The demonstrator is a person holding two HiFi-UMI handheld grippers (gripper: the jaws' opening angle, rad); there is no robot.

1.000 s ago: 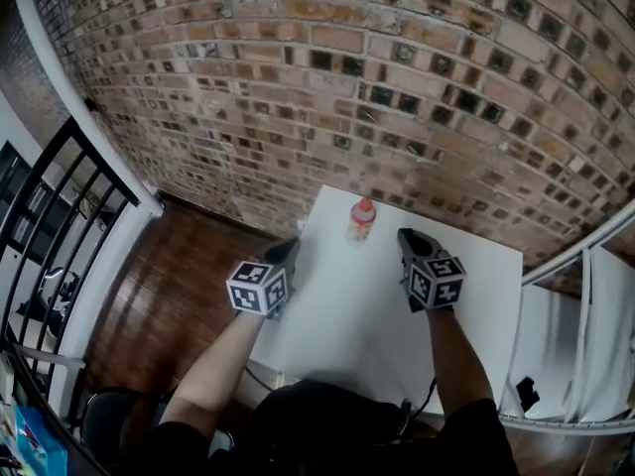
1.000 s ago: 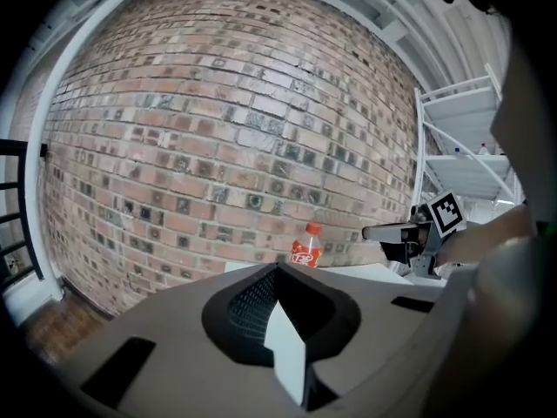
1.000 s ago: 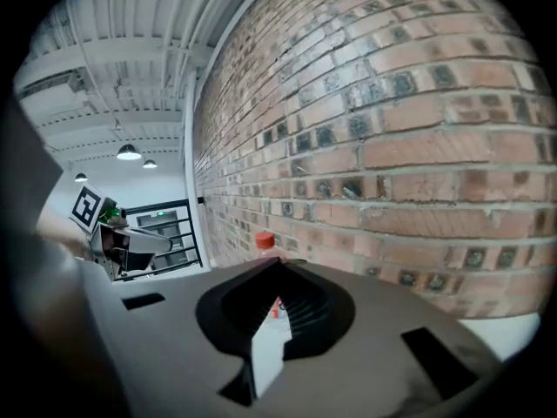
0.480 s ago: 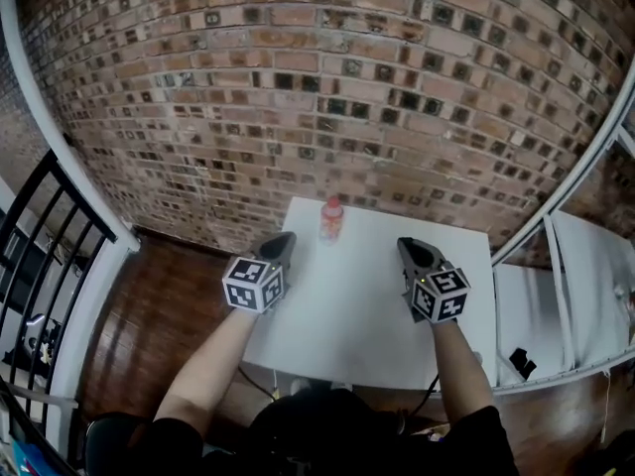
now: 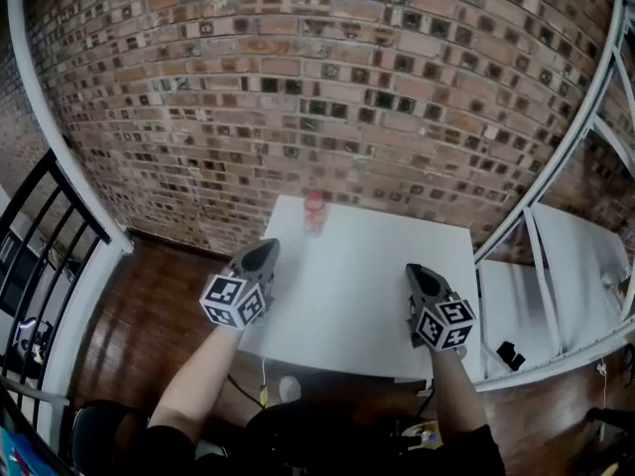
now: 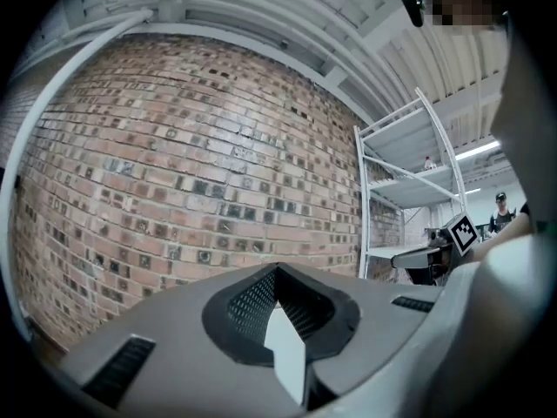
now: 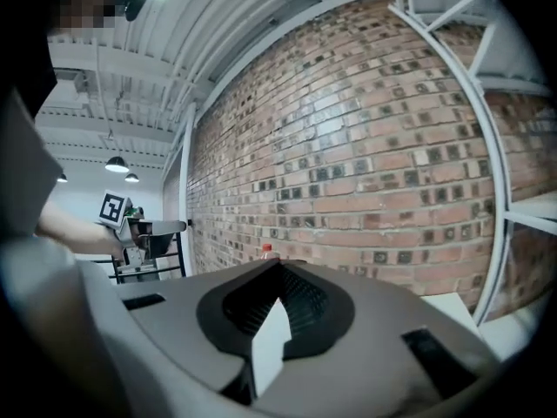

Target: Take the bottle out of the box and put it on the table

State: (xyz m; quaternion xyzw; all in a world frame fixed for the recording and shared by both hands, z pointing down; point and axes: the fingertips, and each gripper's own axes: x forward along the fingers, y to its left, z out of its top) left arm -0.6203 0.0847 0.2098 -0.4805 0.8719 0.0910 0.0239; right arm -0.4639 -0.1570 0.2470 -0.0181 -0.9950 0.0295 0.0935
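Head view first: where is the bottle now?

Operator: I see the bottle (image 5: 315, 211) standing upright on the white worktop (image 5: 367, 286), at its far edge, close to the brick wall (image 5: 298, 87). It has a red cap and nothing touches it.

Colleague: And your two grippers?

Operator: Both are in the air over the near part of the worktop, well apart from the bottle. The left gripper (image 5: 263, 250) is at the left edge. The right gripper (image 5: 417, 273) is nearer to the right side, towards the white shelf rack (image 5: 556, 256).

Colleague: Are they holding something?

Operator: No. In the left gripper view the jaws are pressed together with nothing between them, and behind them I see the wall. In the right gripper view the jaws are together too, also empty. Just above their tip I see only the red cap of the bottle, far behind, and my other gripper at the left.

Colleague: So the bottle is already on the worktop?

Operator: Yes, it stands there free, and both grippers are on the near side of it
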